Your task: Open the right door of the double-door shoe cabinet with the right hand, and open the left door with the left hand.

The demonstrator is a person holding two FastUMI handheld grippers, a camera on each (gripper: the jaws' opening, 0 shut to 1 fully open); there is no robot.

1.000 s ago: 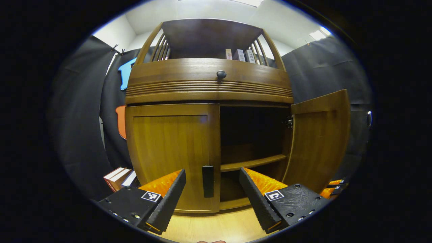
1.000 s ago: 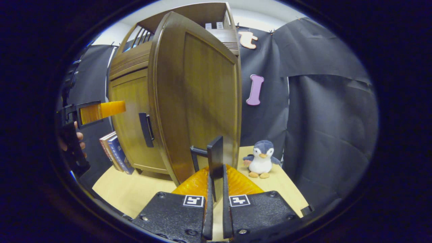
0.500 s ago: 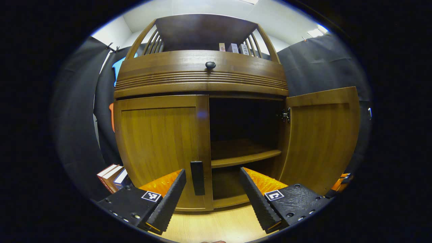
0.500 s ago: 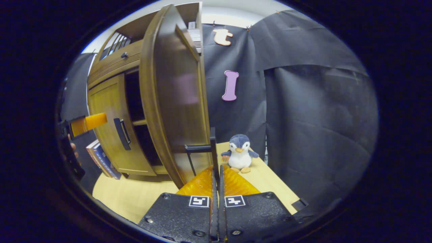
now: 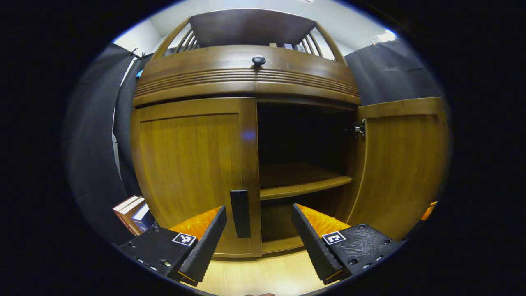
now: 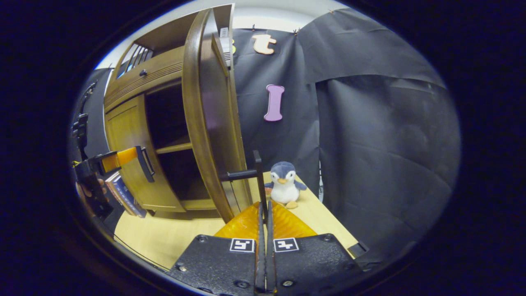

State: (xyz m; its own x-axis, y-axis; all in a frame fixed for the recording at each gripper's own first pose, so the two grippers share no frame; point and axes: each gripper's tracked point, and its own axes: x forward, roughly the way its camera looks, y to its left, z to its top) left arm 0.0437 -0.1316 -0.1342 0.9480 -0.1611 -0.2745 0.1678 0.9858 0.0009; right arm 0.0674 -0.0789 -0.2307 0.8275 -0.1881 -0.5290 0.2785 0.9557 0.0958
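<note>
Brown wooden double-door shoe cabinet (image 5: pixel 246 78) is standing on the pale wooden surface (image 5: pixel 263 275). I am clamping my right gripper (image 6: pixel 263 213) fingers on the open right door's (image 5: pixel 402 164) black bar handle (image 6: pixel 257 172). My left gripper (image 5: pixel 259 222) is hovering, fingers apart, seemingly just short of the closed left door's (image 5: pixel 189 164) black handle (image 5: pixel 240 213).

One brown wooden double-door shoe cabinet (image 5: pixel 246 78) stands on the table, with two doors: one shut left door (image 5: pixel 189 172) and one open right door (image 5: pixel 404 164). Two black bar handles (image 5: pixel 240 213) (image 6: pixel 258 176), one round dark knob (image 5: pixel 259 61), one grey-and-white plush penguin (image 6: pixel 283 187), and one inner wooden shelf (image 5: pixel 304 187).
</note>
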